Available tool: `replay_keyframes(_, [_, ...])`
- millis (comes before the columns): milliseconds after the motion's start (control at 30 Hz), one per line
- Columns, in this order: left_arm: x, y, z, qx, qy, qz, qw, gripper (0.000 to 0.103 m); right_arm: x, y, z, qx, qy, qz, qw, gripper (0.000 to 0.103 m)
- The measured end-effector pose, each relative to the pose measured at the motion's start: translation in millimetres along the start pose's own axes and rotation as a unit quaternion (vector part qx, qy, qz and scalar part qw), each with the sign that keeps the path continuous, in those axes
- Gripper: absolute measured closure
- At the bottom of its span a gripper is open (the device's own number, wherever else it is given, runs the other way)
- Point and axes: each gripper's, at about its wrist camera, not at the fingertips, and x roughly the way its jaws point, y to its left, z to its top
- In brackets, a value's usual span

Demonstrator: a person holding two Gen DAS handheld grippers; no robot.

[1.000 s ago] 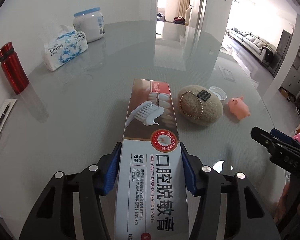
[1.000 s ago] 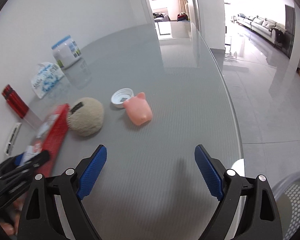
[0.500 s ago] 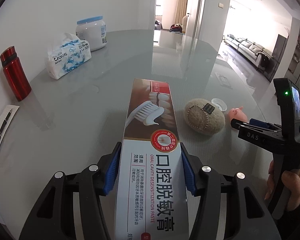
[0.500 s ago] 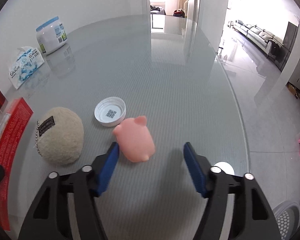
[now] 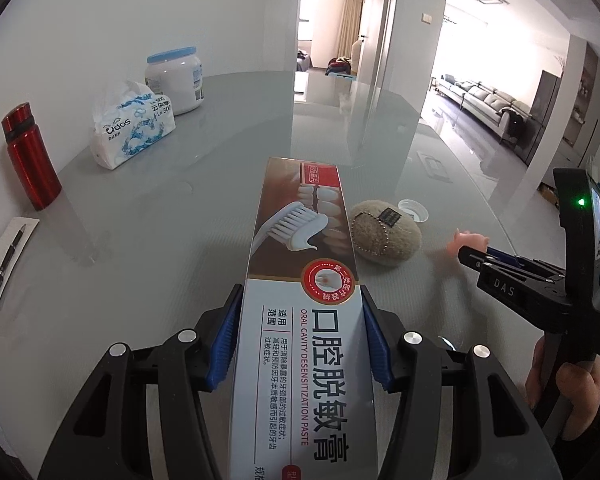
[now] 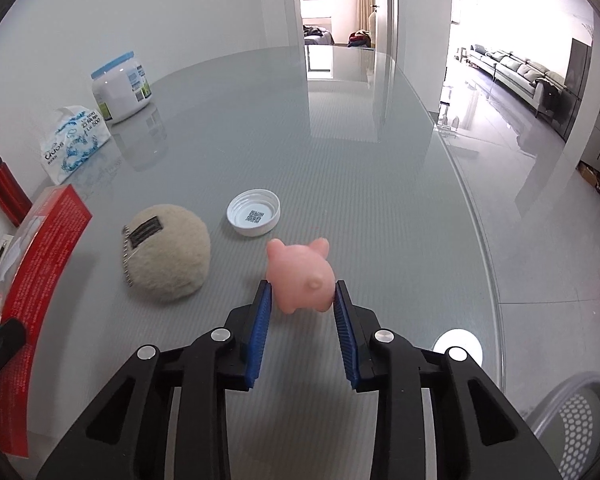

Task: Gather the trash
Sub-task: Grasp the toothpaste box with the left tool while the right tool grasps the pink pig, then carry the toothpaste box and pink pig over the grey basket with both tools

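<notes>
Left gripper (image 5: 300,344) clamped on toothpaste box (image 5: 304,320). My right gripper (image 6: 302,300) closing round pink pig (image 6: 300,280), tips only; squishy, probably pops out, knocks cap (image 6: 253,212).

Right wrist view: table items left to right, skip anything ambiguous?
Red bottle → toothpaste box → tissue pack → white jar → beige pouch → bottle cap → pink pig toy.
</notes>
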Motion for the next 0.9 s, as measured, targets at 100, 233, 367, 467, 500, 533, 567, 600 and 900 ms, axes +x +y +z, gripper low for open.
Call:
replay_keyframes(100, [-6.1, -5.7, -4.0, 0.005, -0.002, -0.009, 0.9999, 0.05, -14.5, 0.9, -11.0, 0.006, -0.006, -0.001, 1.0, 0.074])
replay_keyframes(233, [-12.9, -14.5, -11.1, 0.015, -0.004, -0.024, 0.9996, 0.05, -32.4, -0.8, -26.1, 0.014, -0.013, -0.003, 1.0, 0.075])
replay_keyframes(367, [-18.8, -22.2, -18.1, 0.023, -0.004, -0.038, 0.999, 0.05, -47.2, -5.6, -40.3, 0.027, -0.017, -0.002, 0.999, 0.075])
replay_keyframes(467, [-24.6, -27.6, -21.8, 0.03, -0.007, -0.045, 0.9985, 0.05, -60.5, -8.3, -49.6, 0.033, -0.024, -0.003, 0.999, 0.075])
replay_keyframes(500, [-26.3, -29.6, -22.5, 0.033, -0.008, -0.048, 0.9983, 0.05, -65.6, -9.8, -52.7, 0.035, -0.027, -0.004, 0.999, 0.075])
replay_keyframes(533, [-28.5, -32.5, -23.6, 0.036, -0.01, -0.051, 0.998, 0.05, -70.3, -12.2, -55.6, 0.038, -0.03, -0.005, 0.999, 0.075])
replay_keyframes(567, [-30.6, -35.5, -24.6, 0.04, -0.011, -0.054, 0.9977, 0.05, -74.9, -13.7, -58.1, 0.041, -0.033, -0.006, 0.999, 0.075])
replay_keyframes(600, [-32.9, -39.1, -25.6, 0.044, -0.013, -0.058, 0.9973, 0.05, -79.7, -16.0, -60.3, 0.044, -0.036, -0.007, 0.998, 0.075])
replay_keyframes(900, [-49.9, -82.8, -35.5, 0.087, -0.017, -0.105, 0.9906, 0.05, -128.9, -55.9, -95.6, 0.089, -0.059, -0.033, 0.994, 0.075])
